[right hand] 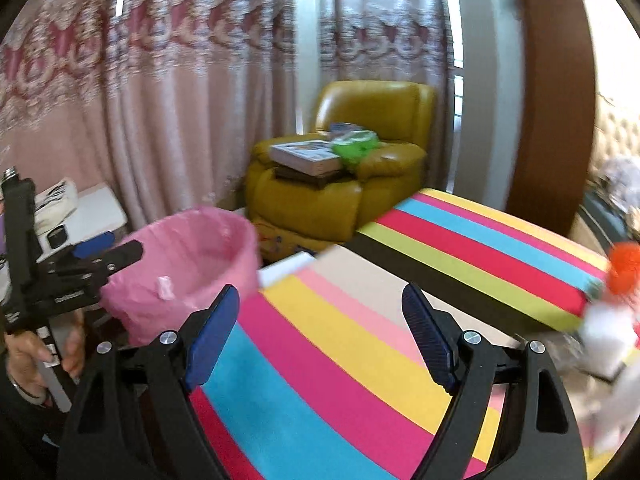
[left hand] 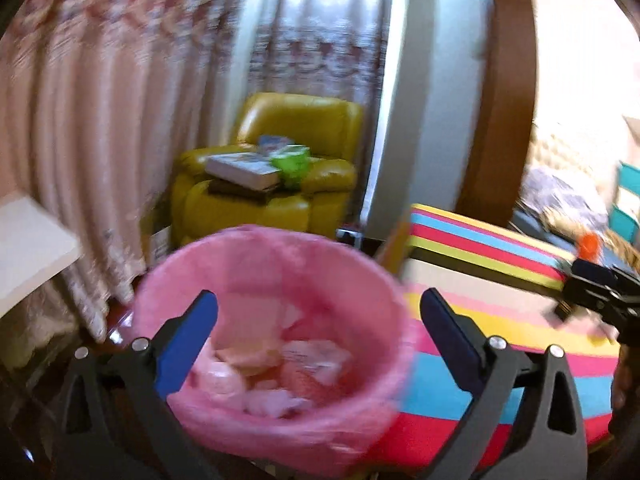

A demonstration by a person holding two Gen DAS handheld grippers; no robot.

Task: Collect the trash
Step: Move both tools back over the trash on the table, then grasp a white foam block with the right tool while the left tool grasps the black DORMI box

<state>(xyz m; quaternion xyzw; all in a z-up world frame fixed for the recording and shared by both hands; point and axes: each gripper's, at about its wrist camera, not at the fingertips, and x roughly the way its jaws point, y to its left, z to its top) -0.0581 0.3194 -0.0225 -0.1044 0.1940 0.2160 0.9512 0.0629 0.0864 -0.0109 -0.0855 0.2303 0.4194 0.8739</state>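
Pink-lined bin [left hand: 264, 344] upright, mouth up; left gripper [left hand: 319, 334] fingers spread, empty; right gripper [right hand: 320, 332] likewise

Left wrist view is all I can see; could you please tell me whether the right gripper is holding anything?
Observer: No, the right gripper is open and empty, facing the striped cloth.
Operator: Thank you. Is anything on the white table?
Observer: Yes, a white bag with black markings lies on it.
Operator: And where does my own gripper sit?
Observer: The left gripper has its fingertips at the left rim of the pink bin.
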